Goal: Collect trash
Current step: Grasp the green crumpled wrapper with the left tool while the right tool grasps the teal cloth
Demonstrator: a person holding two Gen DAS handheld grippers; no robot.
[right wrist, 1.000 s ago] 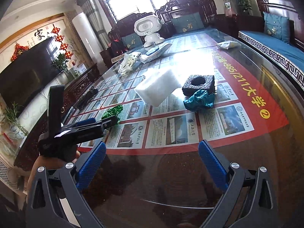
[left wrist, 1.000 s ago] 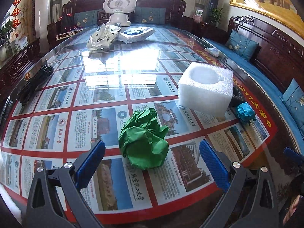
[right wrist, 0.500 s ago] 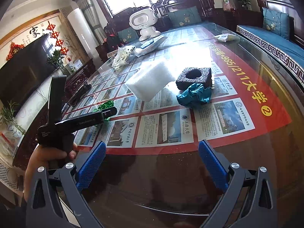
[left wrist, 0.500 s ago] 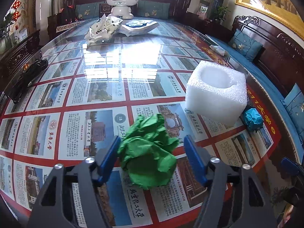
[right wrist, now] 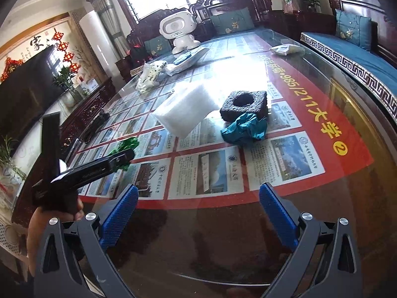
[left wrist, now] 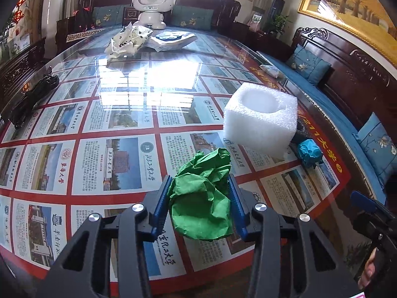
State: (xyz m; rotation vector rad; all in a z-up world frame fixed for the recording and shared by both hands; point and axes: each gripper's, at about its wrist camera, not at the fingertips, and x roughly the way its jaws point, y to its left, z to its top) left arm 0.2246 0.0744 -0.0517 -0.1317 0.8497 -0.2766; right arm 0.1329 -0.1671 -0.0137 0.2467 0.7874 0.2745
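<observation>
A glass-topped table (left wrist: pixel 74 79), laid over a red-bordered grid of printed picture cards, is being viewed along the fingers of two hand-held grippers.

Left wrist view, left to right: a black bundled cable (left wrist: pixel 29 96) is lying near the table's left edge. At centre, the crumpled green paper ball (left wrist: pixel 201 198) is being enclosed by the left gripper (left wrist: pixel 199 208), whose jaws are closing on it; the ribbed blue pads (left wrist: pixel 161 203) are being brought against both flanks of the ball, which is resting on the glass near the front edge. For a sound grip, the ball should be squeezed only until the creased paper stops yielding, and lifting should be deferred until both pads are judged to be bearing evenly, since light paper can slip out of a lopsided pinch. To the right, a white foam block with a round recess (left wrist: pixel 260 121) and a small crumpled teal paper wad (left wrist: pixel 309 150) are standing just beside each other.

Right wrist view, left to right: the person's hand (right wrist: pixel 52 218) is being seen on the left gripper's handle. The right gripper (right wrist: pixel 198 213) is being held with its jaws wide apart and nothing between them, above bare glass. Beyond it, a coarse, dark, porous foam block with a central hole (right wrist: pixel 244 105) is being touched by the teal wad.
</observation>
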